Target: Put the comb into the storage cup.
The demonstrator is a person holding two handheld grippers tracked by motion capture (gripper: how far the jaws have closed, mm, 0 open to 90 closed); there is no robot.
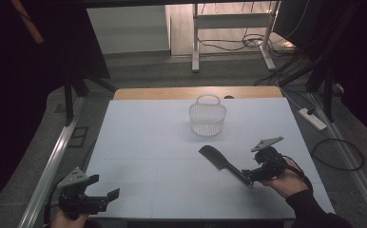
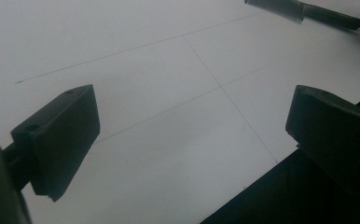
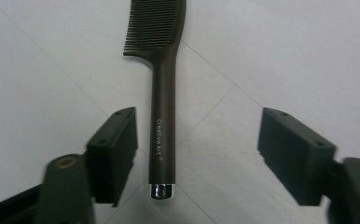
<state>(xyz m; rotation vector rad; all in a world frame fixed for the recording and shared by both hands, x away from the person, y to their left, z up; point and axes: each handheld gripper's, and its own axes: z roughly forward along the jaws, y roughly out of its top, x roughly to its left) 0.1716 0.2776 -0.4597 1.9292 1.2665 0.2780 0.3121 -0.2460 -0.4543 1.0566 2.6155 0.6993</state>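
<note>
Both jaws of the right gripper (image 3: 197,154) stand apart, the comb (image 3: 162,93) handle lying loose between them

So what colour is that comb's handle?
Dark brown, with small white lettering and a silvery end cap on the comb; the right gripper view shows it best.

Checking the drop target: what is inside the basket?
The basket looks empty in the high view: pale mesh walls, nothing dark inside. Its floor is partly hidden behind the near wall. The comb lies on the table.
</note>
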